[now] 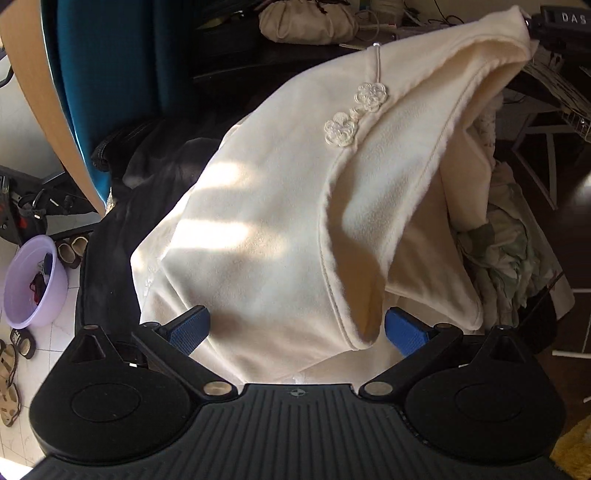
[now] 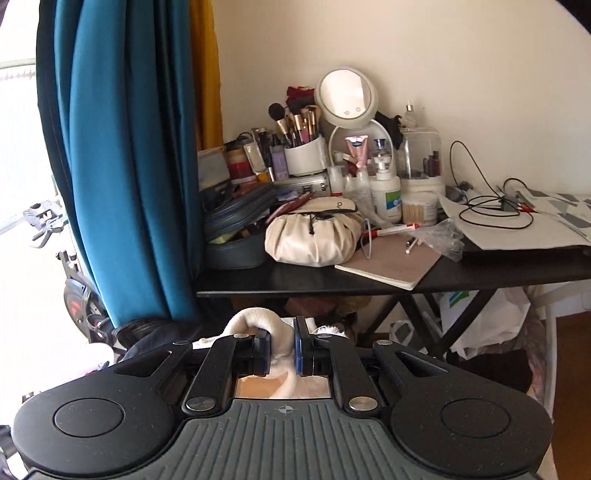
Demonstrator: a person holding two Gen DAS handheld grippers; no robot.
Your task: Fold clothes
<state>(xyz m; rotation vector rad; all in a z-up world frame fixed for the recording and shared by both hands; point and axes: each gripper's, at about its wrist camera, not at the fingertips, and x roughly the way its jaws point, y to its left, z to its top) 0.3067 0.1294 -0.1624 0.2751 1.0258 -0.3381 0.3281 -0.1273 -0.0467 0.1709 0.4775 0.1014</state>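
Note:
A cream fleece garment (image 1: pixel 266 229) with white knotted flower fastenings (image 1: pixel 354 114) hangs lifted by its upper right corner, draping down over a dark garment (image 1: pixel 155 173). My left gripper (image 1: pixel 297 328) is open, its blue pads (image 1: pixel 188 328) on either side of the cream garment's lower edge, the cloth lying between them. My right gripper (image 2: pixel 282 349) is shut on a bunched fold of the cream garment (image 2: pixel 255 319) and holds it up; it also shows at the top right of the left wrist view (image 1: pixel 554 22).
A teal curtain (image 2: pixel 125 166) hangs at left. A black table (image 2: pixel 369 277) crowded with cosmetics, a round mirror (image 2: pixel 345 96) and a cream pouch (image 2: pixel 314 236) stands ahead. A lilac basin (image 1: pixel 33 284) and sandals lie on the floor. Crumpled clothes (image 1: pixel 506 258) pile at right.

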